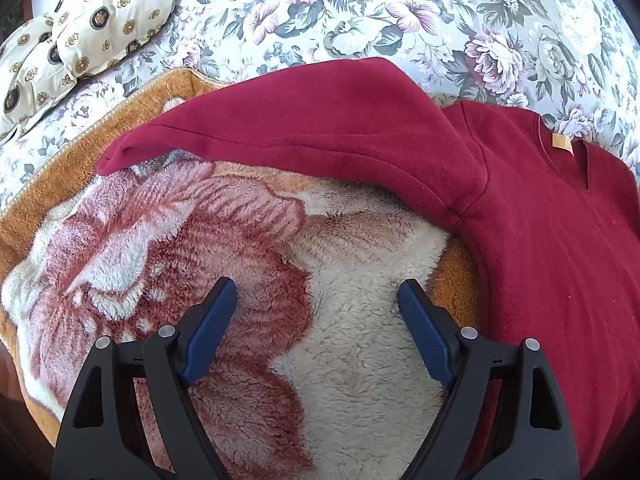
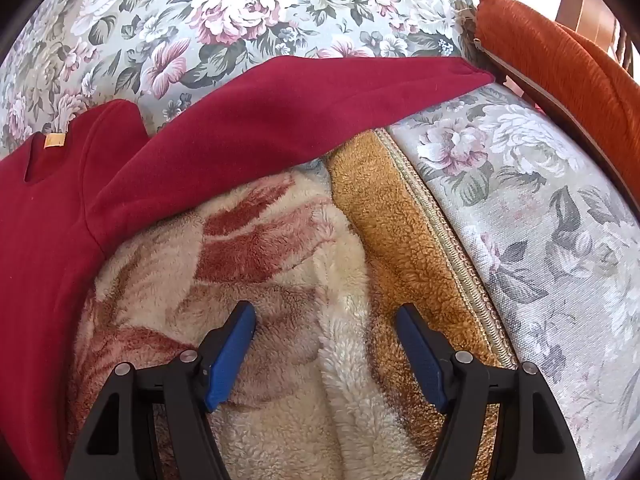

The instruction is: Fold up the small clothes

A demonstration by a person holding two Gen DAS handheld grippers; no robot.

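A dark red sweater (image 1: pixel 560 248) lies spread flat on a fleece blanket, with a tan label at its neck. Its left sleeve (image 1: pixel 304 132) stretches out to the left in the left wrist view. Its right sleeve (image 2: pixel 304 100) stretches out to the right in the right wrist view, where the body (image 2: pixel 44 240) lies at the left. My left gripper (image 1: pixel 318 292) is open and empty over the blanket, left of the sweater's body. My right gripper (image 2: pixel 326 316) is open and empty over the blanket, right of the body and below the sleeve.
The fleece blanket (image 1: pixel 352 320) with a red flower pattern and orange border lies on a floral bedspread (image 1: pixel 360 12). Cream patterned pillows (image 1: pixel 100 12) sit at the far left. An orange cushion (image 2: pixel 568 60) lies at the far right.
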